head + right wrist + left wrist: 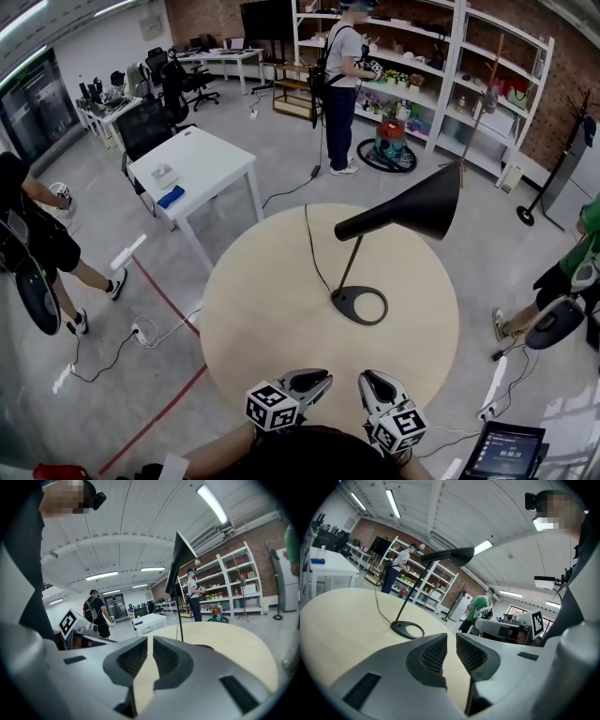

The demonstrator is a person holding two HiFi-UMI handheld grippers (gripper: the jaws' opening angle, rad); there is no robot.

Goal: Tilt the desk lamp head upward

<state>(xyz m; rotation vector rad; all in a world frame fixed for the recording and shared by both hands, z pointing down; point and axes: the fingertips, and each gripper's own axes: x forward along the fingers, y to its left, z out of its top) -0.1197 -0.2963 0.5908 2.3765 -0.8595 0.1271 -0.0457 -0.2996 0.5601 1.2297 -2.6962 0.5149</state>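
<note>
In the head view, the lamp head (412,208) hung over the far right part of the round desk (272,309), on a thin stem above its ring base (359,305). The left claw (319,380) and the right claw (372,380) were at the near edge, well apart from the lamp.

In the left gripper view, the left claw (451,641) stood slightly apart and gripped nothing. I judge it should go to press the base down.

In the right gripper view, the right claw (150,644) also showed a narrow gap and was empty. It would best take the head near its wide rim and lift slowly, so the light lamp does not tip.
</note>
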